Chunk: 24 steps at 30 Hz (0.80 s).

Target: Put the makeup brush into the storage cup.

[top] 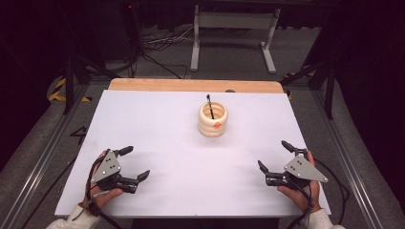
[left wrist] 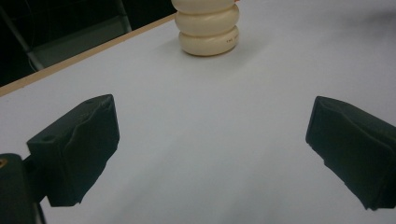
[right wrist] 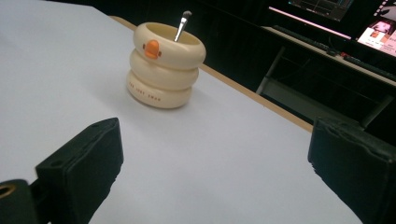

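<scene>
A cream ringed cup [top: 213, 120] with an orange duck bill stands upright on the white table [top: 157, 124], toward the far middle. A thin dark brush [top: 209, 105] leans inside it. My left gripper [top: 135, 163] rests near the front left, open, nothing between its jaws. At the front right my right gripper [top: 273, 156] is open too, and empty. The cup [left wrist: 208, 29] sits ahead of the left gripper [left wrist: 210, 149]. In the right gripper view the cup [right wrist: 164, 65] and brush [right wrist: 182, 24] stand beyond the right gripper [right wrist: 215, 172].
A wooden strip [top: 196, 85] borders the table's far edge. Behind it on the floor are a grey metal stand [top: 234, 33] and loose cables [top: 160, 43]. Screens [right wrist: 369, 23] glow in the dark background of the right gripper view.
</scene>
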{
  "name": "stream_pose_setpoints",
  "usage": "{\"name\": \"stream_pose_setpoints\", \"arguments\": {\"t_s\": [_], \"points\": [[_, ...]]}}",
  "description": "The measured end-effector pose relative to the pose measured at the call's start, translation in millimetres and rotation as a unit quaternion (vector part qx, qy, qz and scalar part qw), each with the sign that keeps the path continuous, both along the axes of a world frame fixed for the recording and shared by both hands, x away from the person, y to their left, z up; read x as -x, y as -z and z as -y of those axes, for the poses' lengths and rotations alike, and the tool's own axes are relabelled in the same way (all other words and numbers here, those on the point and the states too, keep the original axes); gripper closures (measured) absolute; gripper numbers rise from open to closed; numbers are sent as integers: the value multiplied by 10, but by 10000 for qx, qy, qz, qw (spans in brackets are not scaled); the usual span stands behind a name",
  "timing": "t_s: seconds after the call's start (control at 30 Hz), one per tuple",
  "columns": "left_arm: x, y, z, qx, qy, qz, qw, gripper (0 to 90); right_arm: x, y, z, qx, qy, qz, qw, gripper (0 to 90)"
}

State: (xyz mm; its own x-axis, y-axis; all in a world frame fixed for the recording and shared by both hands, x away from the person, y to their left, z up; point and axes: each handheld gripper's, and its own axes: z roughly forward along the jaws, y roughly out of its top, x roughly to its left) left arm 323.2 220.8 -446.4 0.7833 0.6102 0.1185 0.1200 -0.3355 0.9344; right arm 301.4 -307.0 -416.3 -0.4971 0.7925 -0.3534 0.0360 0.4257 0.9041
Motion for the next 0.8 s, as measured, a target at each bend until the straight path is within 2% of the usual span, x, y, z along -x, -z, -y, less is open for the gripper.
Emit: {"name": "stream_pose_setpoints", "arguments": {"t_s": [0.13, 0.27, 0.5, 0.6, 0.8], "points": [[-3, -1, 10, -19, 17, -2, 10000, 37, 34, 66, 59, 50, 38, -74, 10000, 37], [-10, 6, 14, -40, 26, 3, 10000, 37, 63, 109, 112, 51, -40, -173, 9998, 38], [-20, 12, 19, -36, 25, -9, 10000, 37, 116, 175, 215, -79, 62, -282, 9996, 39], [-16, -2, 20, -48, -4, 18, 10000, 37, 121, 185, 212, -40, 83, -287, 9995, 39], [-13, -8, 27, -65, 5, 34, 10000, 37, 143, 165, 210, -116, 72, -202, 9997, 39]]}}
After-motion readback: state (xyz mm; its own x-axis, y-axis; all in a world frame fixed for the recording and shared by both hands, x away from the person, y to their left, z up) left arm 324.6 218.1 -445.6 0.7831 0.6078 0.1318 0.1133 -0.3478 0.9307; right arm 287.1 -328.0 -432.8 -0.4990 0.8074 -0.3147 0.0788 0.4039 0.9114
